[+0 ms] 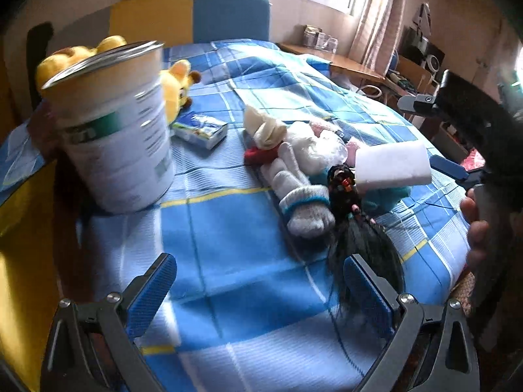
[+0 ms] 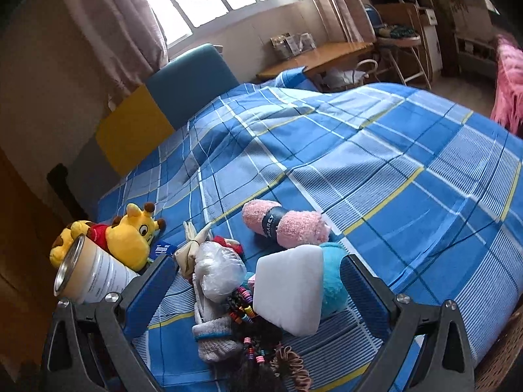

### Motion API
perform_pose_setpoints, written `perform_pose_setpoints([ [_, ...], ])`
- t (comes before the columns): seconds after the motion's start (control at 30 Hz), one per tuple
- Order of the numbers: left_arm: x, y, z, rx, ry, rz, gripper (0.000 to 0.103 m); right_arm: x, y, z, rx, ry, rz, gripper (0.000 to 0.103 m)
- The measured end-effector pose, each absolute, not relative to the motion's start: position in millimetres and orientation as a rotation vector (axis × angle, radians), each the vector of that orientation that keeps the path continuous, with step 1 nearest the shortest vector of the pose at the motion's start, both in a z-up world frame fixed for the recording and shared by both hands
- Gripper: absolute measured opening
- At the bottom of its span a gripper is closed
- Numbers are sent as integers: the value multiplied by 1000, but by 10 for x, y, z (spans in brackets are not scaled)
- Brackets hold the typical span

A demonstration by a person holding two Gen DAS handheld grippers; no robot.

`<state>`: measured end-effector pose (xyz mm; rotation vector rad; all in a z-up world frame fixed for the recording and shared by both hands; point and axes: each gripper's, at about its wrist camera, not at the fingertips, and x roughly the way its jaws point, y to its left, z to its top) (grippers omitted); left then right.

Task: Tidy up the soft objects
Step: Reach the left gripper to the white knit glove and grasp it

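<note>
The right tool (image 2: 258, 297) hangs wide open and empty over the pile on the bed (image 2: 408, 150), its blue pads straddling the white foam block (image 2: 289, 289), which leans on a teal plush (image 2: 333, 281) just ahead of the jaws. The block looks light and springy, likely to squash and creep under a hard pinch, so a moderate squeeze across its broad flat faces near the middle seems safest. The left tool (image 1: 258, 287) is also spread open and holding nothing, with the tin (image 1: 117, 124) ahead to its left.

Plaid bed (image 2: 376, 150) bears tin (image 1: 121, 130), toys (image 2: 130, 235)
</note>
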<state>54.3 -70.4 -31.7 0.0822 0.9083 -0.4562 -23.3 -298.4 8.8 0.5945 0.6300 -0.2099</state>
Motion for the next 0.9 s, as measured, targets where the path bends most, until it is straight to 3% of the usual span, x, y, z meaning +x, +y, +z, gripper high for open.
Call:
perform_pose_setpoints([
  [0.53,1054,-1292,-445,175,948,-471,101,-202,-2961,84,609,632,-169,103],
  [0.8,1241,-1497,-633,178,1022,-483,84,-201,-2941,84,611,632,-163,103],
  [0.9,1310,-1586,-741,190,1056,-482,73,-201,-2944,81,606,640,-163,103],
])
